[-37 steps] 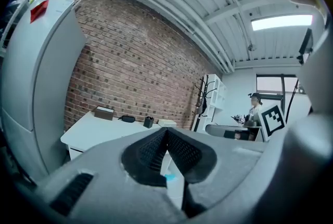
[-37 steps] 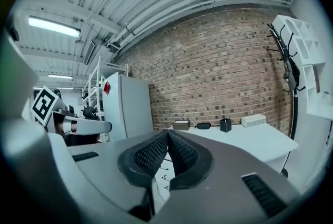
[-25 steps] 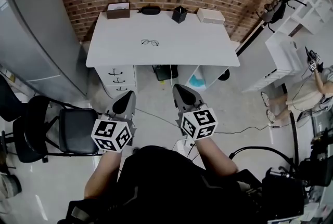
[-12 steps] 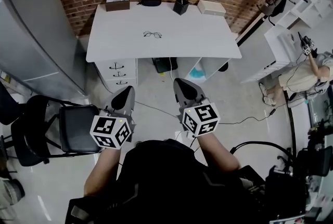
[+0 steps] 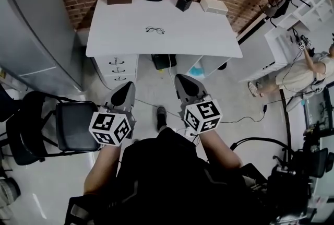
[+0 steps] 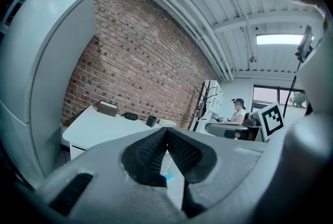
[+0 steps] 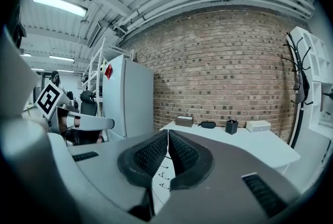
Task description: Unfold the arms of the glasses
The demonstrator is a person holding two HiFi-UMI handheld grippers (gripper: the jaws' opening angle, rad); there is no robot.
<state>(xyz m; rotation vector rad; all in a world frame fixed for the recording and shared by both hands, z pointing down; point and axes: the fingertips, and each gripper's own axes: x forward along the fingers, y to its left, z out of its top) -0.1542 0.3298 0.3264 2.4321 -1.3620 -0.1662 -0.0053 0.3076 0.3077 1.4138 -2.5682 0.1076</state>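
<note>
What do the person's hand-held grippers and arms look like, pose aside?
Both the left hand-held gripper and right hand-held gripper are grey, tapering shells with black textured pads. Each carries a white cube with black square markers. The person wears a black top, forearms uncovered.

Shoe [image 5: 162,116] newly in view, stepping forward

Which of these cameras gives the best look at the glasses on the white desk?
The head view: it looks down on the glasses, lying alone on the bare middle of the desk. Both gripper views see the desk from low and far, and the glasses can't be made out in either.
</note>
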